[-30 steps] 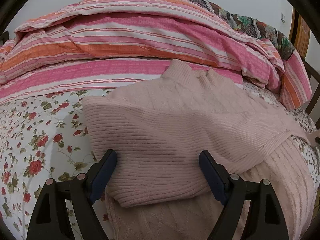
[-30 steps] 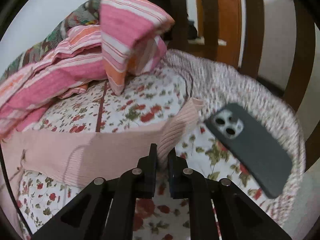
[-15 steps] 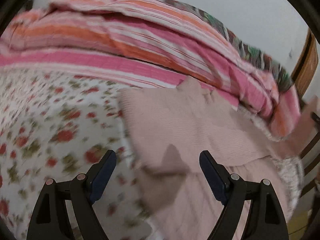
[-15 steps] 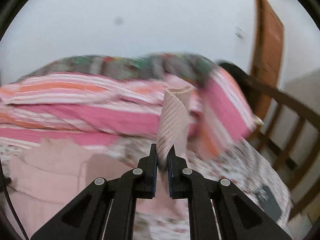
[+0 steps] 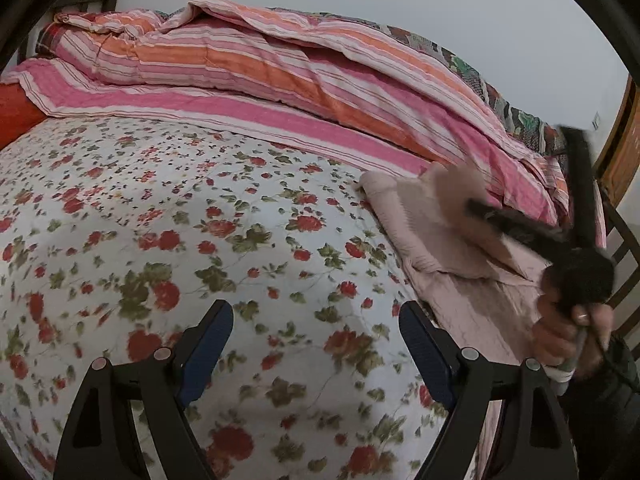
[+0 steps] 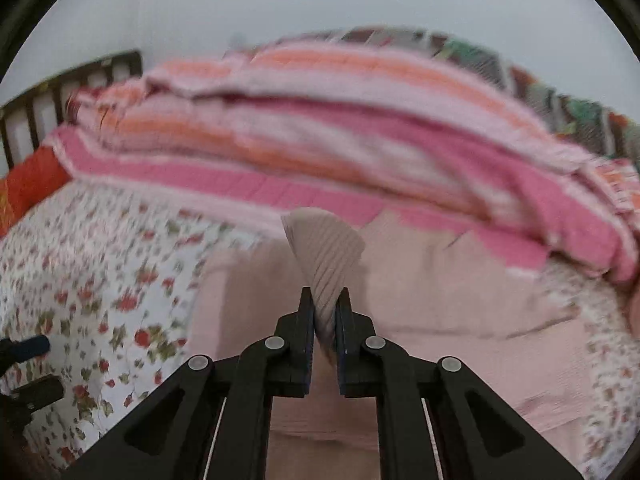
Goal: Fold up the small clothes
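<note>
The floral bedsheet fills the near bed, with the striped quilt heaped along its far side. The pink knit sweater lies to the right of the left gripper, its length running from near to far. That gripper's jaws are spread over bare sheet. The right gripper sits directly over the sweater, so it is the nearer one; its jaws have just been opening but pinch the ribbed sleeve cuff.

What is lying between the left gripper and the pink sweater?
Nothing: in the left wrist view, only bare flowered bedsheet separates the open left gripper from the pink sweater.
</note>
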`<state>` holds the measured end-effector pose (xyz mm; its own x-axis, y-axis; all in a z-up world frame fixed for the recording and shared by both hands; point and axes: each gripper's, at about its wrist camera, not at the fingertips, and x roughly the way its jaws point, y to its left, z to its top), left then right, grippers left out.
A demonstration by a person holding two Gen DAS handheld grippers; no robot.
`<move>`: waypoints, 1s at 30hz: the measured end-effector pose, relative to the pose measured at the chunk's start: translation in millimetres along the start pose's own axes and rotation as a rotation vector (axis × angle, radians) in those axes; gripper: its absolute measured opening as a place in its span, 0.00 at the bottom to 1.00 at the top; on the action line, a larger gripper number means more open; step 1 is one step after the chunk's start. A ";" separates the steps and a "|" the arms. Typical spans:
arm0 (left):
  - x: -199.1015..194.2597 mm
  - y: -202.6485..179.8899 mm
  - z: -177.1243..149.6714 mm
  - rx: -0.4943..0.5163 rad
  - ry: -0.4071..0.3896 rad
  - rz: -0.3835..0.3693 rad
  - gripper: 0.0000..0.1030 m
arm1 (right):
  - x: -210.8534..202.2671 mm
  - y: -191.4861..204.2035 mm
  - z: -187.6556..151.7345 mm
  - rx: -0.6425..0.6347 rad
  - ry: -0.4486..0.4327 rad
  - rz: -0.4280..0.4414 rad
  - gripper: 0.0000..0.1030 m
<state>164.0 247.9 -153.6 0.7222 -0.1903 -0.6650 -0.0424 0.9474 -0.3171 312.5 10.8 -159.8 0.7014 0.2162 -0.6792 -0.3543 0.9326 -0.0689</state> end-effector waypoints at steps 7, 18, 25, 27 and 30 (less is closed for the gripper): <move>11.3 -20.8 0.3 -0.010 0.030 -0.107 0.81 | -14.5 -6.7 -11.1 0.000 0.059 0.131 0.58; 46.8 -87.1 11.1 0.033 0.039 -0.230 0.60 | -109.9 -176.4 -80.0 0.157 -0.042 -0.211 0.71; 79.3 -108.7 25.0 0.009 0.049 -0.230 0.46 | -114.8 -242.1 -127.0 0.317 -0.003 -0.285 0.69; 89.8 -108.1 28.5 -0.031 0.057 -0.207 0.44 | -117.8 -244.1 -134.7 0.302 -0.010 -0.289 0.69; 102.1 -106.5 32.5 -0.088 0.065 -0.194 0.36 | -116.5 -244.9 -140.0 0.289 -0.009 -0.276 0.69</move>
<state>264.7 135.9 -165.7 0.6769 -0.3859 -0.6268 0.0312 0.8658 -0.4993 230.9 -283.2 -166.1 0.7517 -0.0523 -0.6574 0.0357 0.9986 -0.0386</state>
